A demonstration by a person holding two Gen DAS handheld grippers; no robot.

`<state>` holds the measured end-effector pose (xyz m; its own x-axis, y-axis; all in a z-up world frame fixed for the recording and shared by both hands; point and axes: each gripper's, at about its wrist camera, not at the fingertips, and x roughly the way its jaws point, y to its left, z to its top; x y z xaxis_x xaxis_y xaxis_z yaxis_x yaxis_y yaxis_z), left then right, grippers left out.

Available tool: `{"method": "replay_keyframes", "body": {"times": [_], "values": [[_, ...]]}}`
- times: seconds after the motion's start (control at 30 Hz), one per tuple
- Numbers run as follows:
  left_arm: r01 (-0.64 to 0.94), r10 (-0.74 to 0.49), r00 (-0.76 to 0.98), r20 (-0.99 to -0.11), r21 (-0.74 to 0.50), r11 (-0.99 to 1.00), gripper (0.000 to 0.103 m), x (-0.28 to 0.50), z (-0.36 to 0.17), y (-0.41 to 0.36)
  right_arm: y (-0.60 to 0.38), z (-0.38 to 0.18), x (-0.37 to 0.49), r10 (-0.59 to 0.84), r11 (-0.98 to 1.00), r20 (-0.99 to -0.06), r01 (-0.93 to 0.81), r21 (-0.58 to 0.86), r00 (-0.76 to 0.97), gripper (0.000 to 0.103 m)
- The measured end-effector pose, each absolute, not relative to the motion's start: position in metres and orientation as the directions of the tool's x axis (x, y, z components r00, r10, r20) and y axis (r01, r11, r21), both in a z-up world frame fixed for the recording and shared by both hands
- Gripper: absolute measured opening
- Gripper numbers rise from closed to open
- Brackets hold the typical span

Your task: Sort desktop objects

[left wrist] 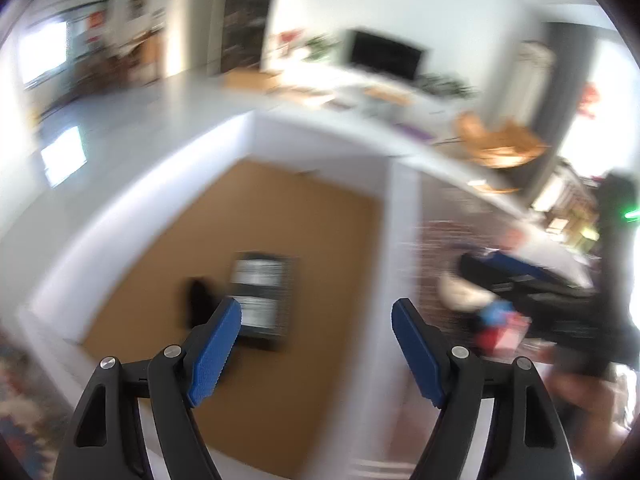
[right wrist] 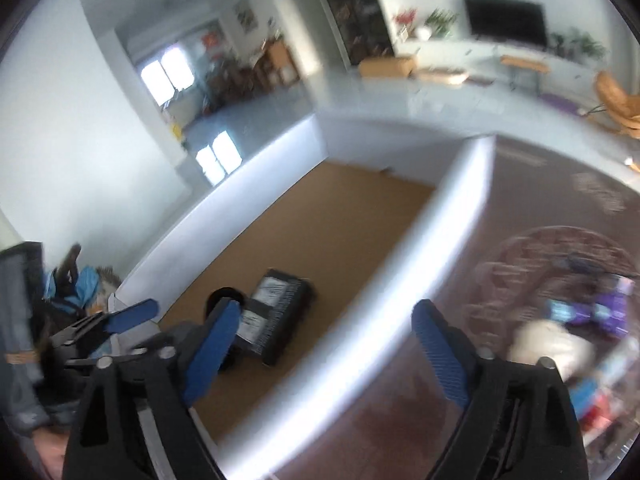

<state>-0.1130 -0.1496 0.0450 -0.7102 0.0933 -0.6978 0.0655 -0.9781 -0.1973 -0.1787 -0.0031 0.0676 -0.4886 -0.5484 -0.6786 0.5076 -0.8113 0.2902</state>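
Two fisheye views look down along two hand-held grippers, both blurred by motion. The left hand-held gripper (left wrist: 316, 312) has its blue pads spread wide with nothing between them. It hangs over a white-walled tray (left wrist: 136, 196) with a brown cork-like floor. Just ahead of it and a little to its left, on that floor, lies a dark rectangular box with white labels (left wrist: 262, 300); its long axis runs away from the hand-held gripper, roughly in line with the fingers. A small black round object (left wrist: 198, 300) sits touching or just beside the box on its left.

The right hand-held gripper (right wrist: 326, 320) is also spread and empty. It sits astride the tray's white right wall (right wrist: 400, 280), with the box (right wrist: 276, 312) ahead and to its left.

To the right of that wall, on a dark patterned tabletop (right wrist: 540, 200), a blurred heap of unsorted things (right wrist: 560, 340) lies ahead and to the right of the right hand-held gripper; a white lump, purple and blue packets and something red can be made out, nothing sharper. The right hand looks nearer to this heap and is probably the one to reach for the next item.
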Motion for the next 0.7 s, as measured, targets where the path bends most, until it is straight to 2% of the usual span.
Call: {"method": "replay_keyframes", "body": {"times": [0.03,0.1,0.13,0.23,0.37,0.53,0.7], "values": [[0.002,0.148,-0.722,-0.676,-0.216,-0.976,0.078,-0.103,0.052,-0.125,0.022,0.067,-0.172,-0.519,-0.833,-0.673,0.488,0.261,-0.526,0.096],[-0.097,0.232,-0.726,-0.648,-0.237,-0.967,0.097,-0.082,0.052,-0.087,0.070,0.062,-0.154,-0.447,-0.874,-0.675,0.446,0.190,-0.588,0.097],[-0.161,0.281,-0.711,-0.644,-0.240,-0.957,0.100,-0.073,0.044,-0.058,0.099,0.053,-0.143,-0.381,-0.901,-0.692,0.414,0.129,-0.613,0.098],[-0.270,0.341,-0.625,-0.702,-0.215,-0.939,0.101,-0.057,0.006,-0.008,0.163,0.021,-0.119,-0.228,-0.941,-0.749,0.337,0.007,-0.622,0.098],[-0.328,0.271,-0.551,-0.789,-0.094,-0.940,0.101,-0.076,-0.057,0.036,0.218,-0.026,-0.095,-0.117,-0.965,-0.822,0.259,-0.038,-0.557,0.098],[-0.356,0.207,-0.527,-0.824,-0.006,-0.934,0.101,-0.092,-0.093,0.064,0.241,-0.061,-0.084,-0.107,-0.983,-0.855,0.186,0.012,-0.508,0.098],[-0.323,0.189,-0.541,-0.820,-0.005,-0.946,0.102,-0.111,-0.101,0.060,0.230,-0.067,-0.091,-0.099,-0.982,-0.836,0.189,-0.006,-0.540,0.101]]}}
